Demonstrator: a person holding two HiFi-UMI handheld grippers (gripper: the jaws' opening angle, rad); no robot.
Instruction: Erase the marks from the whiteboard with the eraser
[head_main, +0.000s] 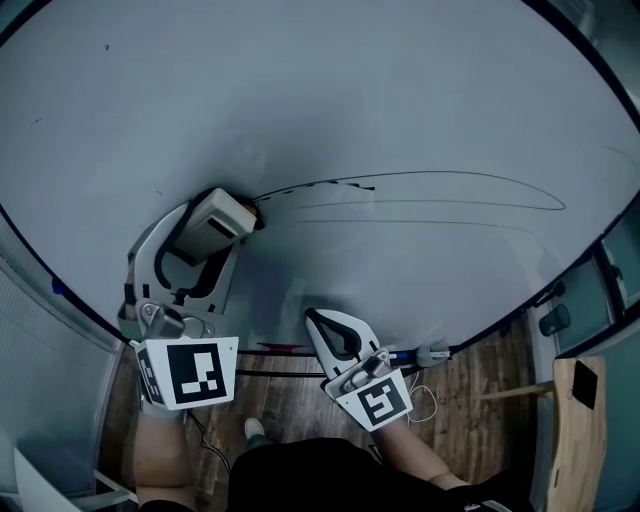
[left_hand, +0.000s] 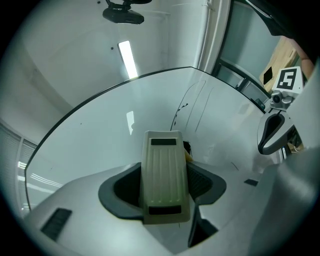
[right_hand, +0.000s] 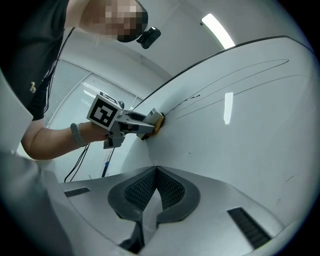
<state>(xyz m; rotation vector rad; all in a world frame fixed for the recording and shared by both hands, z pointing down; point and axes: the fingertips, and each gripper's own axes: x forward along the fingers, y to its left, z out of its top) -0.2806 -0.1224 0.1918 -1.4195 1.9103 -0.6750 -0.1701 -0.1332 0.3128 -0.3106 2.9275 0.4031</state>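
Note:
A big whiteboard (head_main: 330, 110) fills the head view. Thin black marker lines (head_main: 450, 190) sweep across its middle, also visible in the left gripper view (left_hand: 186, 107) and the right gripper view (right_hand: 235, 75). My left gripper (head_main: 235, 222) is shut on a cream eraser (head_main: 217, 220), pressed against the board at the left end of the lines. Between the jaws the eraser (left_hand: 165, 172) shows its ribbed back. My right gripper (head_main: 318, 322) is shut and holds nothing, low near the board's bottom edge. The left gripper (right_hand: 150, 124) appears in the right gripper view with the eraser (right_hand: 158, 120).
A marker tray with pens (head_main: 410, 355) runs below the board. Wooden floor (head_main: 470, 390) lies under it and a wooden board (head_main: 580, 405) stands at the right. A window frame (left_hand: 225, 45) borders the whiteboard.

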